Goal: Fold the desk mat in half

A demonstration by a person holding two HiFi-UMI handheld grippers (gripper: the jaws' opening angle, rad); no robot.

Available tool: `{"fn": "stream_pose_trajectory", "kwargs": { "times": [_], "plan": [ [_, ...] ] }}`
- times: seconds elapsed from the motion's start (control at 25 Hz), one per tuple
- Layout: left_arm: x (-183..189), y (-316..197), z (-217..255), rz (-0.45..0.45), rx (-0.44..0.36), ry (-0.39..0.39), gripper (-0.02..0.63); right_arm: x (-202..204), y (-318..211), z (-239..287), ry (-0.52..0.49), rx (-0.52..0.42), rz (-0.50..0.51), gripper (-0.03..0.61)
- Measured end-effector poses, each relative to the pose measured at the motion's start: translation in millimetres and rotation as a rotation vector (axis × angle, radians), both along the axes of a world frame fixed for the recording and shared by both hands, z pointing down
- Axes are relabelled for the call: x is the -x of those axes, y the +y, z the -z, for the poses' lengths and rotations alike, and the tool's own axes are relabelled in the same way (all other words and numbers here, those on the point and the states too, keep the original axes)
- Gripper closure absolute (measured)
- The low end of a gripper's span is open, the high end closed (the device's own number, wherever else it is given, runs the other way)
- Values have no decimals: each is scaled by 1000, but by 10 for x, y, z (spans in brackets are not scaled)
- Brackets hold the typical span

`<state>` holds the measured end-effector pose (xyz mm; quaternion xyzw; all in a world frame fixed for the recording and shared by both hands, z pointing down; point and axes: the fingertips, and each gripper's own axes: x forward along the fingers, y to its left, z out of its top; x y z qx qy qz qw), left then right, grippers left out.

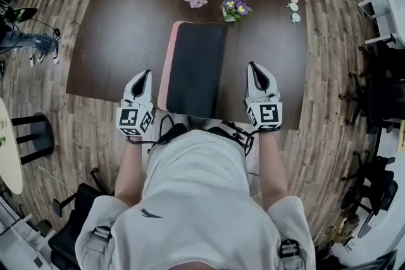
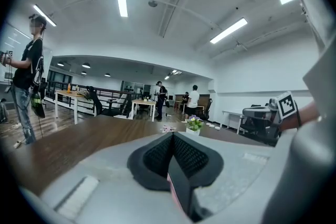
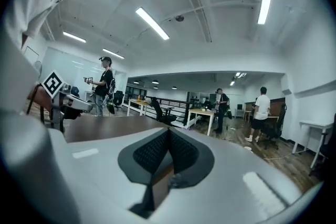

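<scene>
mat (image 1: 195, 69) lies folded from above — left tongs (image 2: 172, 135), right tongs (image 3: 168, 130) closed close-up.

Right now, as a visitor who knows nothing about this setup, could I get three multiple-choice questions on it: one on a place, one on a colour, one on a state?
1. Where does the flower pot stand?
A) on the table, just past the desk mat's far right corner
B) on the desk mat
C) on the floor

2. What colour runs along the left edge of the desk mat?
A) green
B) pink
C) yellow

3. How do the right gripper's jaws stand?
A) wide apart
B) clamped on the desk mat
C) together, holding nothing

Answers:
1 A: the head view shows it on the table beyond the mat.
2 B: a pink strip borders the black face.
3 C: the right gripper view shows its pads meeting.
</scene>
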<state>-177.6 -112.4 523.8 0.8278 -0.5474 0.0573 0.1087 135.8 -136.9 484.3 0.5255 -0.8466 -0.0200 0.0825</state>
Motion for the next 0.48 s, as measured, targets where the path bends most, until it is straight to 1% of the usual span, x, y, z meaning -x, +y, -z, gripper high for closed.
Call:
{"fn": "stream_pose_trajectory", "kwargs": {
  "times": [0.08, 0.28, 0.48],
  "plan": [
    [-22, -4, 17, -6, -5, -3, 607, -105, 107, 30, 7, -10, -37, 577],
    [-91, -23, 32, -23, -13, -3, 607, -367, 250, -4, -38, 14, -117, 577],
    [-184, -16, 49, -41, -18, 2, 607, -472, 307, -3, -47, 23, -138, 577]
  ]
}}
